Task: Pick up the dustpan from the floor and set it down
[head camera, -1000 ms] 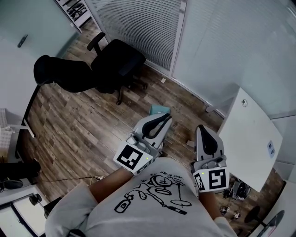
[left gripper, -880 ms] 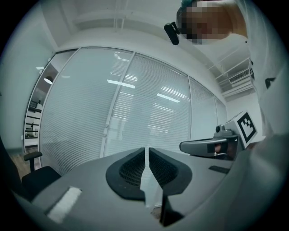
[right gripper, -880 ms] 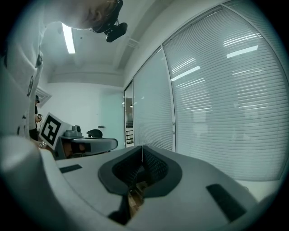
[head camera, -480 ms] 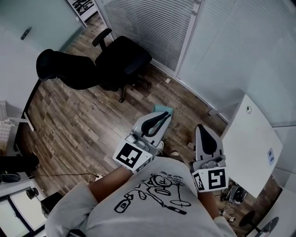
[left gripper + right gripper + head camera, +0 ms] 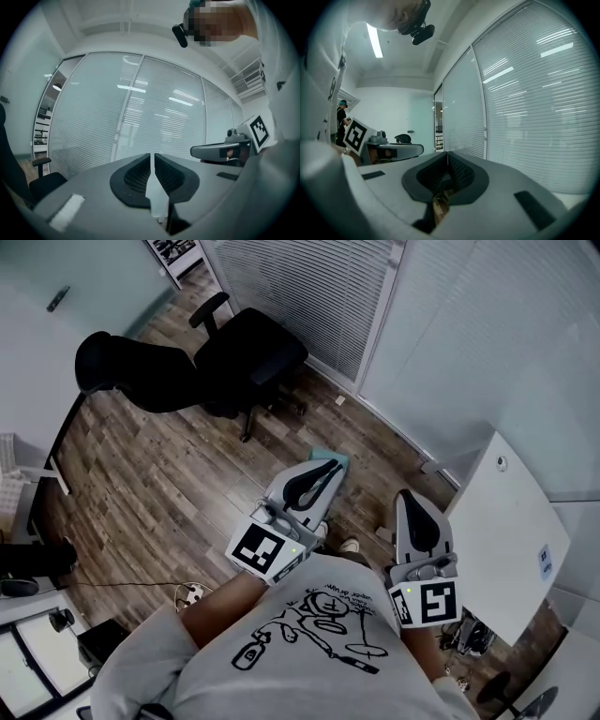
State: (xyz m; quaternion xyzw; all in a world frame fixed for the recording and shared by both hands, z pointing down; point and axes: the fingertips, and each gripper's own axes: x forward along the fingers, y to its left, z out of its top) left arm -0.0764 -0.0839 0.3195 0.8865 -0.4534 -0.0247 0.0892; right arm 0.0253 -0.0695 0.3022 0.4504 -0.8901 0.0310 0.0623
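- Shirt [image 5: 309, 652]: white cloth with a black line drawing, nearest. A bare forearm comes out from under it on each side.
- Left tool [image 5: 328, 470]: grey moulded shell with black ribbed pads and a square-marker cube [image 5: 260, 554] at its near end. It is held about level and angled far-right, jaws together, nothing between them.
- Right tool [image 5: 411, 504]: same build, beside the left, pointing far. Its jaws are closed and empty.
- Floor [image 5: 169, 493]: brown wood-grain planks.
- Dustpan [image 5: 332, 457]: probably the teal, flat piece on the floor just past the left tool's tip. Less of it shows than a second ago.
- Worktop [image 5: 502, 521]: white, smooth, round-cornered, at right.
- Office chair [image 5: 239, 367]: black, padded, far left.
- Blinds [image 5: 300, 287]: pale slats, farthest.
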